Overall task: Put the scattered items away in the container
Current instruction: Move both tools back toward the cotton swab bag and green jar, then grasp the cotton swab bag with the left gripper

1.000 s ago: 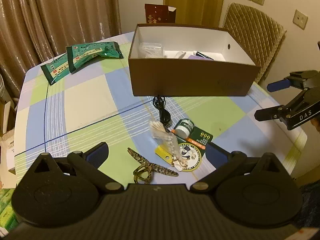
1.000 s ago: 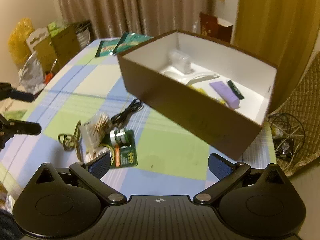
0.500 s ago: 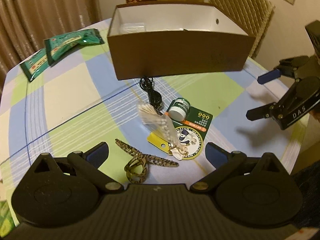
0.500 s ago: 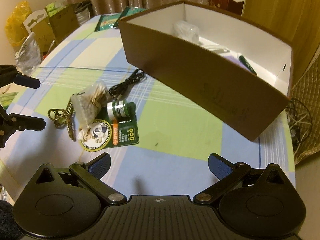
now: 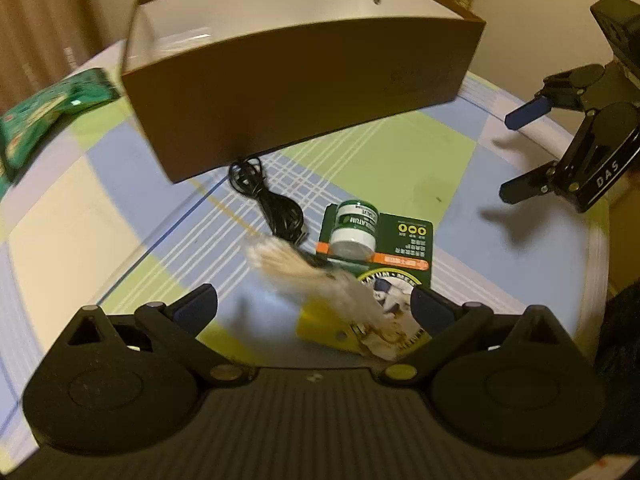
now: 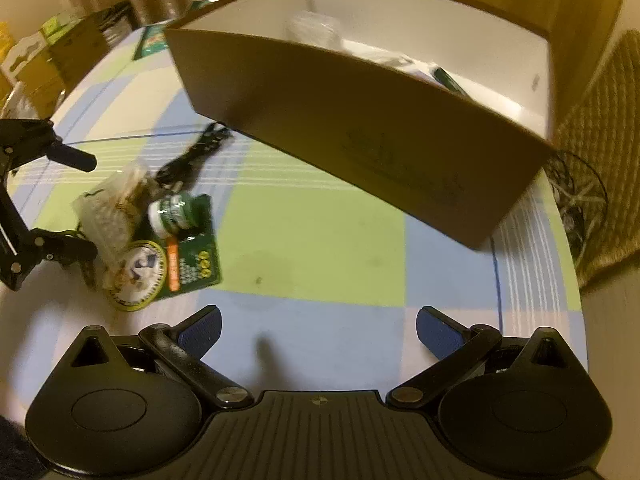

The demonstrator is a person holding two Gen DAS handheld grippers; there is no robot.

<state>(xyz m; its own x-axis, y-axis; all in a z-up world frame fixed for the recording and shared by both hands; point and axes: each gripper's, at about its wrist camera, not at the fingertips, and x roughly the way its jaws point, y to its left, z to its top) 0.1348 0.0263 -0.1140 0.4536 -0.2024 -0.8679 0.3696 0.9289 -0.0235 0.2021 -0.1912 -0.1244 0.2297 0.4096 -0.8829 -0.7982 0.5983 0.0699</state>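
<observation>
A brown cardboard box (image 5: 304, 80) with a white inside stands at the back of the checked table; several items lie in it. In front of it lie a black cable (image 5: 272, 200), a green carded jar of salve (image 5: 356, 224) and a clear bag of cotton swabs (image 5: 328, 288). My left gripper (image 5: 314, 306) hangs open low over the swab bag, which sits between its fingers. My right gripper (image 6: 318, 328) is open over bare tablecloth, right of the pile. The same swab bag (image 6: 112, 216) and jar (image 6: 176, 212) show in the right wrist view.
Green packets (image 5: 44, 116) lie at the far left of the table. A quilted chair (image 6: 604, 152) and a tangle of wires (image 6: 580, 196) sit beyond the table's right edge. Boxes and bags (image 6: 48, 60) stand past the left side.
Both grippers have dropped lower and moved forward toward the table. The left one has closed in on the swab bag, now between its open fingers; the patterned hair tie has left its view.
</observation>
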